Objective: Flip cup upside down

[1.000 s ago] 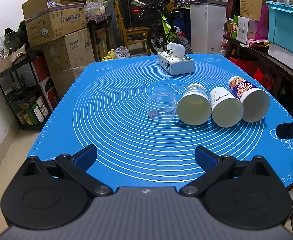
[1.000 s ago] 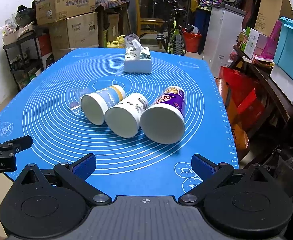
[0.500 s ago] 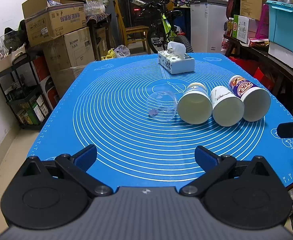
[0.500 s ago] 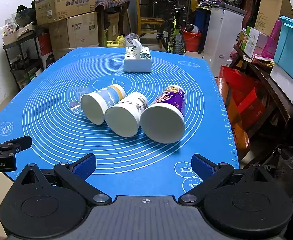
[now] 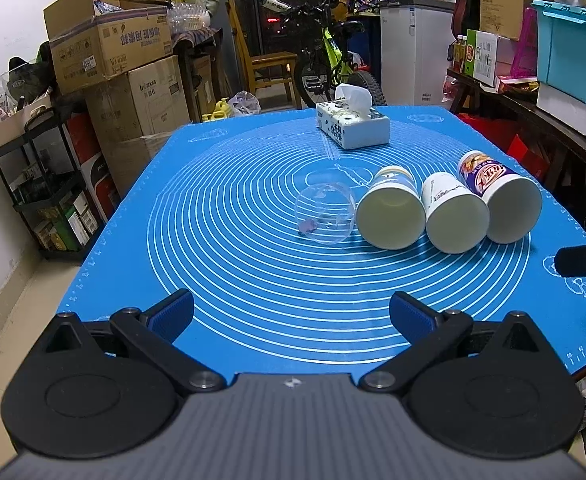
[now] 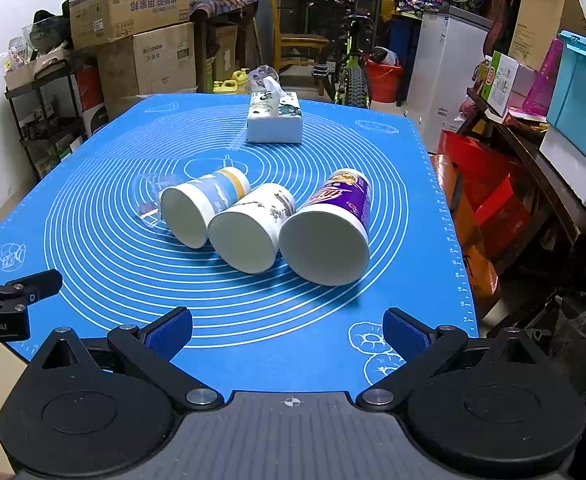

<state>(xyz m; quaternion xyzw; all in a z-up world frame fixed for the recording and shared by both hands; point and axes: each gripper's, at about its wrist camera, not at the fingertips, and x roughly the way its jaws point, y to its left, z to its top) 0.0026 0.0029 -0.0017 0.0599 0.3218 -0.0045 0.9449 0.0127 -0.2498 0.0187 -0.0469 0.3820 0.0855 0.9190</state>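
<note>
Several cups lie on their sides in a row on the blue mat (image 5: 253, 280), mouths toward me: a clear plastic cup (image 5: 325, 214), a blue-and-yellow paper cup (image 5: 391, 208), a white printed paper cup (image 5: 453, 216) and a purple paper cup (image 5: 501, 204). The same row shows in the right wrist view: clear cup (image 6: 151, 200), blue-and-yellow cup (image 6: 201, 208), white cup (image 6: 253, 232), purple cup (image 6: 329, 232). My left gripper (image 5: 292, 314) is open and empty, short of the clear cup. My right gripper (image 6: 288, 330) is open and empty, short of the white and purple cups.
A tissue box (image 5: 352, 126) stands at the far end of the mat (image 6: 333, 340). Cardboard boxes (image 5: 109, 48) and shelves are on the left. A bicycle (image 5: 325, 64) is behind the table. Crates and bags (image 6: 493, 184) crowd the right side.
</note>
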